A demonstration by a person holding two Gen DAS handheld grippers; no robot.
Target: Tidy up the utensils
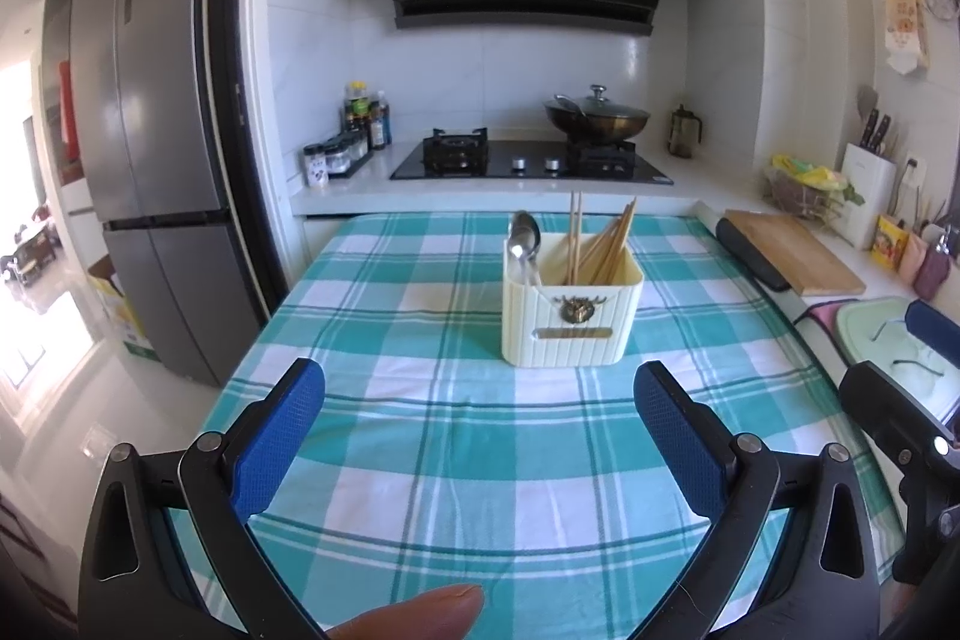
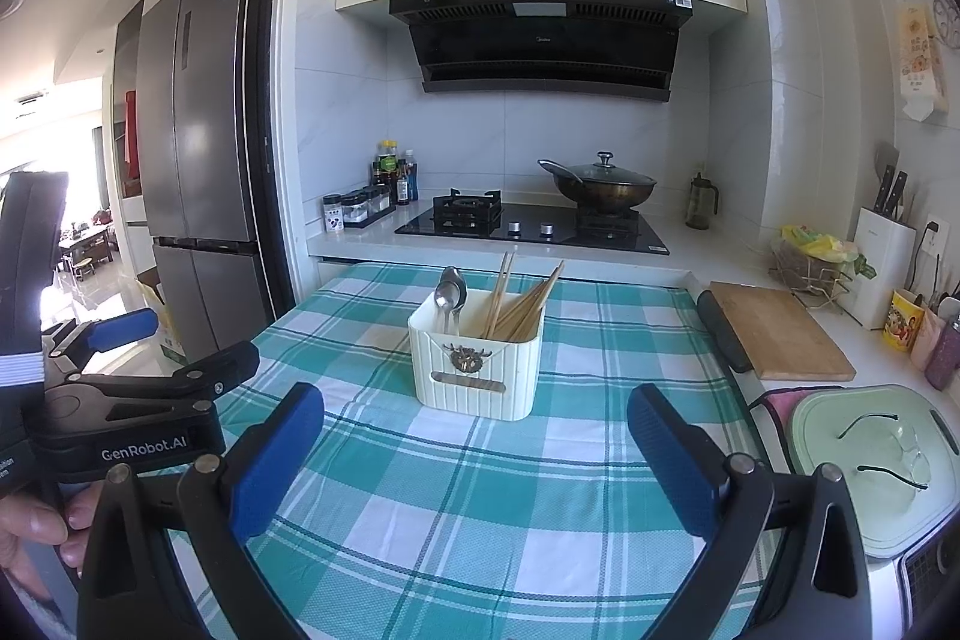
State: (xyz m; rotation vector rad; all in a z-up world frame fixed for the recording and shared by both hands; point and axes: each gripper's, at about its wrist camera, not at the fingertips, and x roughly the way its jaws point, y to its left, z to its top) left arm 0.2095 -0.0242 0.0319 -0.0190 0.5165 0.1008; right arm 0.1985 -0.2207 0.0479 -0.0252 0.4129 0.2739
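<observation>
A cream utensil holder (image 1: pixel 572 316) (image 2: pixel 477 370) stands upright on the teal checked tablecloth (image 1: pixel 420 460) (image 2: pixel 480 520). Metal spoons (image 1: pixel 524 235) (image 2: pixel 451 293) sit in its left compartment, and several wooden chopsticks (image 1: pixel 603 244) (image 2: pixel 522 301) lean in the right one. My left gripper (image 1: pixel 480 388) is open and holds nothing, well short of the holder. My right gripper (image 2: pixel 476 412) is open too, empty, with the holder just beyond its fingertips. The left gripper (image 2: pixel 120 334) also shows at the left edge of the right wrist view.
Behind the table runs a counter with a gas hob (image 1: pixel 531 157), a lidded wok (image 1: pixel 597 115) and spice jars (image 1: pixel 336 157). A wooden cutting board (image 1: pixel 792 250) and a green lid (image 2: pixel 870 460) lie to the right. A fridge (image 1: pixel 150 130) stands left. A fingertip (image 1: pixel 414 613) shows below.
</observation>
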